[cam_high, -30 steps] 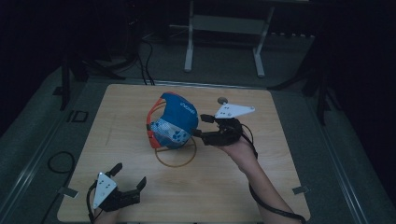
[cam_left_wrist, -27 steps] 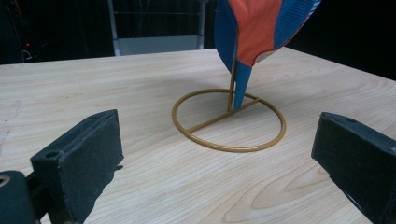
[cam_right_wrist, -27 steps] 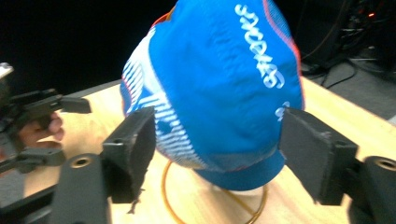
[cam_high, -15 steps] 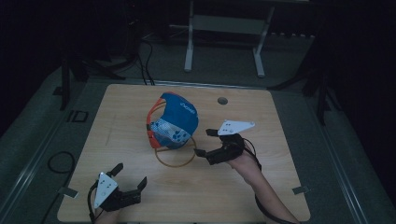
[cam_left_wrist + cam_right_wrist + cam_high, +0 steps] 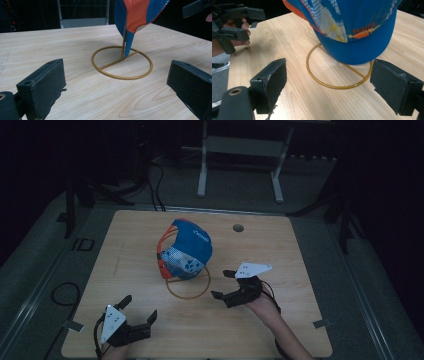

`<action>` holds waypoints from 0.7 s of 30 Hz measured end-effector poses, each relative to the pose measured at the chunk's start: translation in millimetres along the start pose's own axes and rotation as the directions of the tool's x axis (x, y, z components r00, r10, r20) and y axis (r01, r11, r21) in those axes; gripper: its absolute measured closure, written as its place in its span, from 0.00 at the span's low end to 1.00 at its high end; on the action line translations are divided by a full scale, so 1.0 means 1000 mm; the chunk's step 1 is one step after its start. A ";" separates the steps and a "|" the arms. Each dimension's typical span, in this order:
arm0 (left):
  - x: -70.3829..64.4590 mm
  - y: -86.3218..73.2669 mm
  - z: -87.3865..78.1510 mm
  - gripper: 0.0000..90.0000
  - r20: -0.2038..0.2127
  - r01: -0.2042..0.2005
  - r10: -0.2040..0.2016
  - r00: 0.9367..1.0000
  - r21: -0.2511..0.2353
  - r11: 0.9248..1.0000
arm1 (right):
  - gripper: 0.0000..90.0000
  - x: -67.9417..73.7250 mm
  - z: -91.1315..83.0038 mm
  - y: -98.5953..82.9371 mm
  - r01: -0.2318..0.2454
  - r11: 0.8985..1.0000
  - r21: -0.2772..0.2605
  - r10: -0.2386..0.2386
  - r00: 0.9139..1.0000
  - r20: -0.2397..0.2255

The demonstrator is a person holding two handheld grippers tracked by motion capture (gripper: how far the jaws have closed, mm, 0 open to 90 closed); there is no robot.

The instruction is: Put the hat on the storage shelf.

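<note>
the wooden table [image 5: 280, 250] carries a blue cap [image 5: 189, 249] perched mid-table on a gold wire stand [image 5: 188, 287]. soft, light fabric; best pinched at the stiffer rim. right gripper [image 5: 226, 284] and left gripper [image 5: 138, 311] both gape, holding nothing.

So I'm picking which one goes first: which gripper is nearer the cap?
Right. The right gripper sits open just beside the cap; the left gripper is open near the table's front edge.
</note>
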State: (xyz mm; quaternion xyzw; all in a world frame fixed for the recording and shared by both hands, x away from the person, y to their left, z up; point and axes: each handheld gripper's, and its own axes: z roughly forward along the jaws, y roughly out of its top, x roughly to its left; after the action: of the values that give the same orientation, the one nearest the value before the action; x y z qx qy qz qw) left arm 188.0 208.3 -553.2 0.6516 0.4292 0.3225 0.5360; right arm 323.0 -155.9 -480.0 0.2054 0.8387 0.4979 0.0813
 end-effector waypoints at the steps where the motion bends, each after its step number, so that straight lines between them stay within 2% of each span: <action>1: 0.000 0.000 0.000 0.02 0.002 0.001 -0.001 1.000 0.001 1.000 | 0.15 0.000 0.001 -0.003 -0.007 1.000 0.002 0.007 1.000 0.003; 4: 0.000 0.000 0.000 0.02 0.004 0.002 -0.002 1.000 0.000 1.000 | 0.15 -0.002 0.002 -0.011 -0.009 1.000 0.010 0.009 1.000 0.017; 14: -0.001 -0.001 0.002 0.02 0.008 -0.005 0.005 1.000 0.010 1.000 | 0.15 -0.002 0.014 -0.043 -0.018 0.998 0.066 0.018 1.000 -0.001; 21: -0.001 -0.002 0.002 0.02 0.011 -0.005 0.005 1.000 0.015 1.000 | 0.15 -0.002 0.015 -0.062 -0.026 0.995 0.101 0.028 1.000 -0.012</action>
State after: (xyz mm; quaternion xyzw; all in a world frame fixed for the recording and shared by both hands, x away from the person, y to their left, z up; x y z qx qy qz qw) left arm 189.1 206.6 -555.5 0.6584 0.4273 0.3170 0.5325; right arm 313.8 -171.1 -541.1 0.2171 0.8603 0.4575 0.0585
